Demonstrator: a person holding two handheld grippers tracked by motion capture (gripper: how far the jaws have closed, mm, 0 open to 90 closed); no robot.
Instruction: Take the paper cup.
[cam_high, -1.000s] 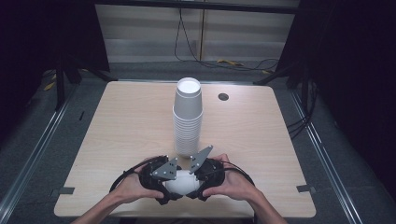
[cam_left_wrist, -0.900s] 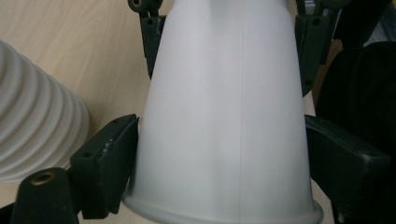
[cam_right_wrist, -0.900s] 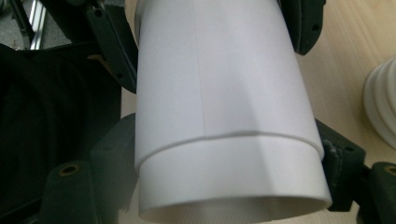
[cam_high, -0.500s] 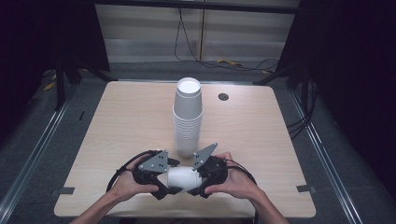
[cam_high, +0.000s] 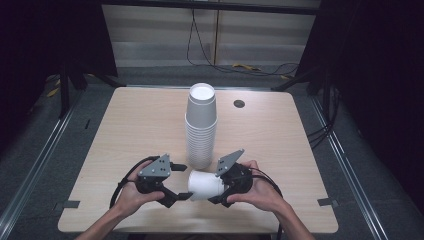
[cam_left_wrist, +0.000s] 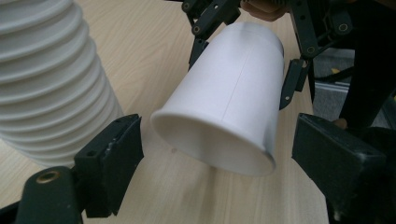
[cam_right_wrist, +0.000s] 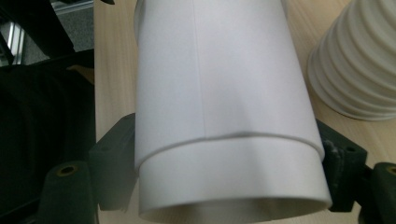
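Right tongs (cam_high: 216, 192) clamp a white paper cup (cam_high: 205, 185) lying sideways just above the bench (cam_high: 135, 120), at six o'clock from the tall cup stack (cam_high: 201, 125). In the right gripper view two cups sit nested, jaws pressing both sides. Left tongs (cam_high: 176, 182), at nine o'clock of the cup, have just been narrowing; their jaws stand partly apart, either side of the cup's open mouth, clear of its rim.

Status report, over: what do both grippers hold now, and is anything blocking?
Right gripper shut on paper cup, held sideways. Left gripper open, jaws either side of the cup's rim, not pressing. Cup stack stands close behind; nothing in the way.
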